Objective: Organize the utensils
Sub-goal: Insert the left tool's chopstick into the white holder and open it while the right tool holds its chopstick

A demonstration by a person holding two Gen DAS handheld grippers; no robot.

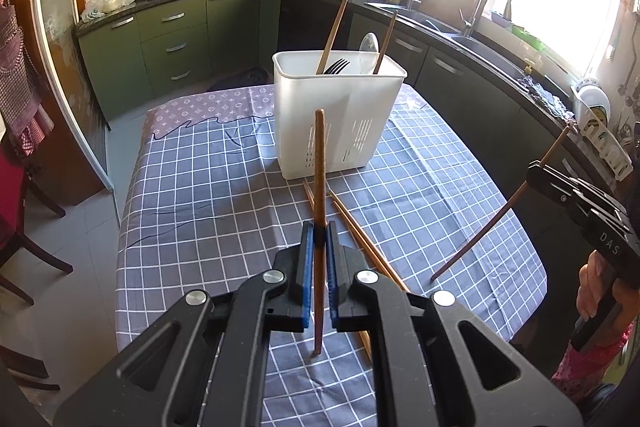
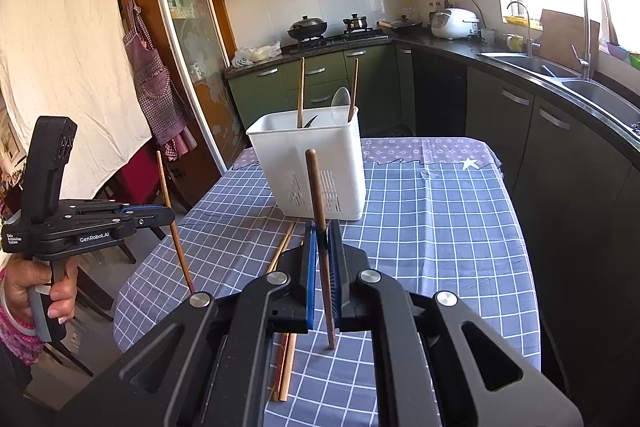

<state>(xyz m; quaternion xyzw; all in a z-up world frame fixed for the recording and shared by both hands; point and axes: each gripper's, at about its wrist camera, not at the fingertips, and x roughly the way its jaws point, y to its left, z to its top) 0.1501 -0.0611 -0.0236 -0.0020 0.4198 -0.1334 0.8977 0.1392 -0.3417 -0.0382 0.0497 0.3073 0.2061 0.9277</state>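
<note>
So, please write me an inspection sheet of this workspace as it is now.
Surface: table under a checked cloth.
Job's things: white caddy holding two chopsticks, a fork and a spoon; loose chopsticks lying on the cloth.
Clutter: nothing seen on the table.
Grippers: left gripper shut on a chopstick; right gripper shut on a darker chopstick.
Cables: nothing seen.
Surroundings: green cabinets, stove with pots, rice cooker, sink, apron, bright window.

6 chopsticks (image 1: 319, 163), 1 fork (image 1: 336, 66), 1 spoon (image 1: 369, 43), 1 caddy (image 1: 340, 115)
</note>
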